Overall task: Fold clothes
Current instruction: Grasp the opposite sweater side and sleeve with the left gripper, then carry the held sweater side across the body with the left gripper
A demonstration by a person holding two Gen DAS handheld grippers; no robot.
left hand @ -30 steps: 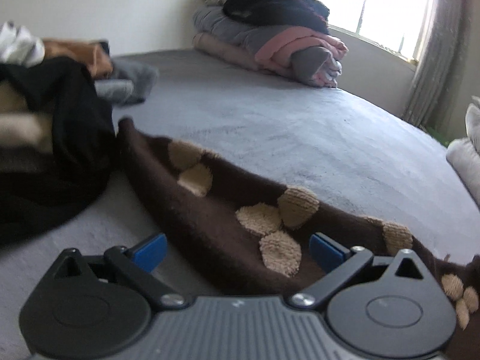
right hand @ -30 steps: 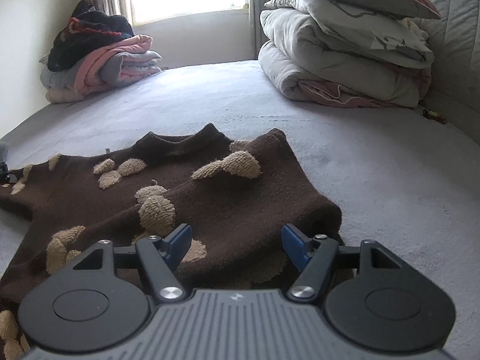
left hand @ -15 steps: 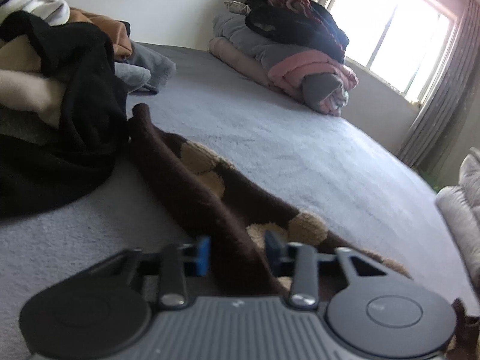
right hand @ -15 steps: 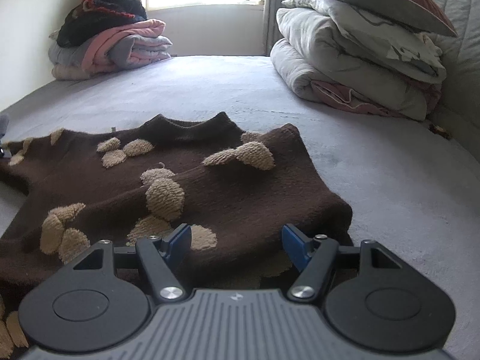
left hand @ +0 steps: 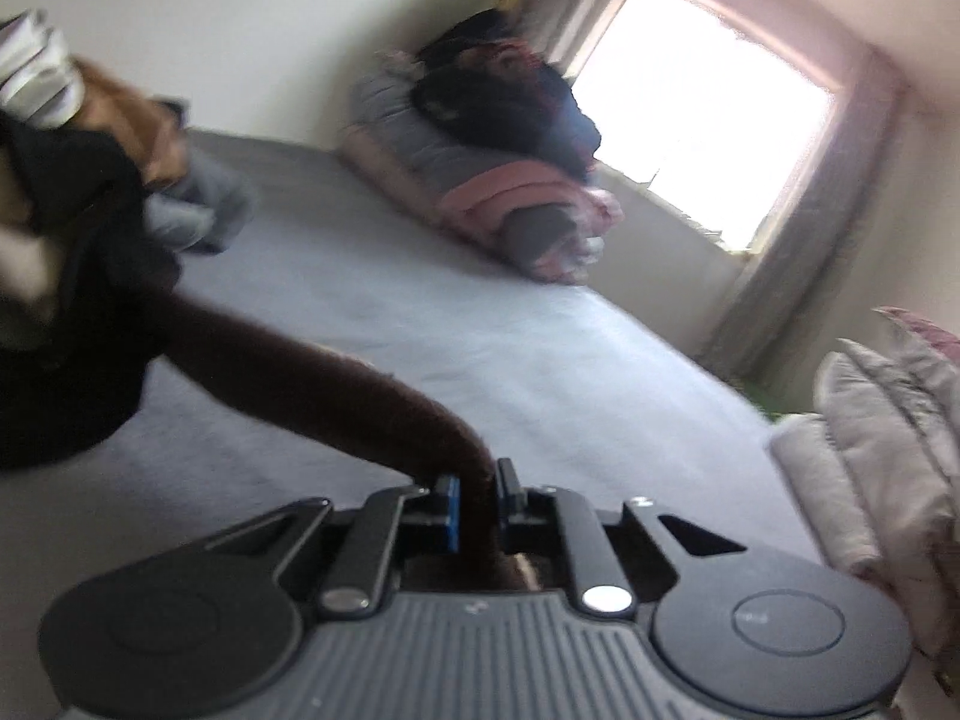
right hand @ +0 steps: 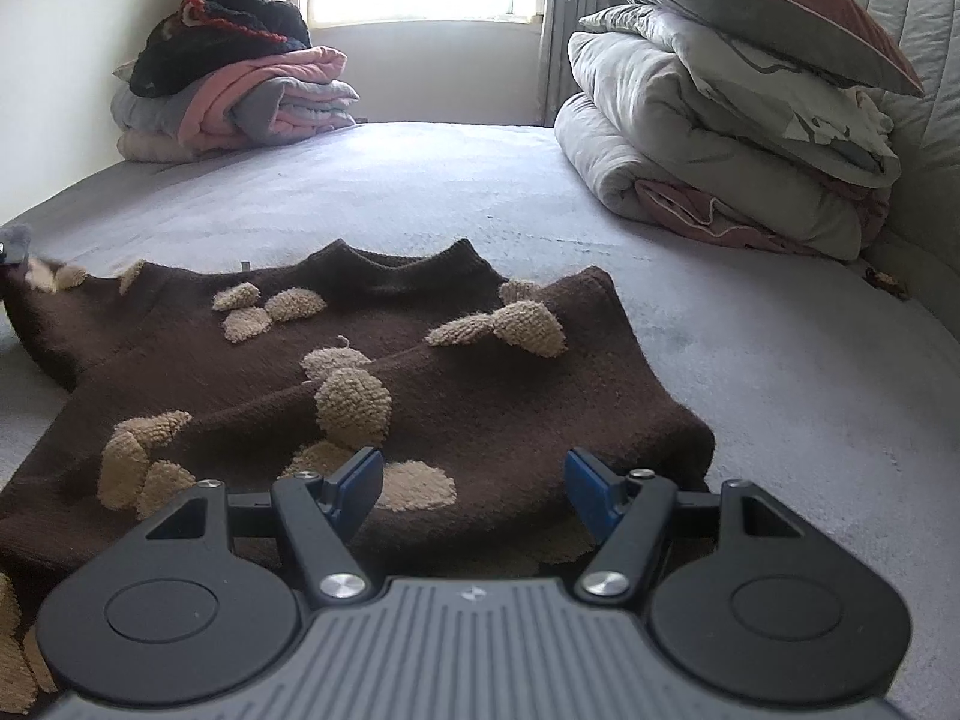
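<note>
As jaws pinch, brown sweater (left hand: 336, 396) between

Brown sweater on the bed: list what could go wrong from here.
1. The left gripper has just closed on one narrow bunch of the brown sweater; lifting by it could slip or stretch the knit.
2. The dark clothes heap lies right beside the raised sleeve, so it may snag or drag.
3. The right gripper is open, so the body could shift.

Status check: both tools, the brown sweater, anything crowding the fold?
Left tool just closed, clamped on brown sweater sleeve. Right tool open over sweater's near edge, gripping nothing. Black clothes heap lies close beside the sleeve.
</note>
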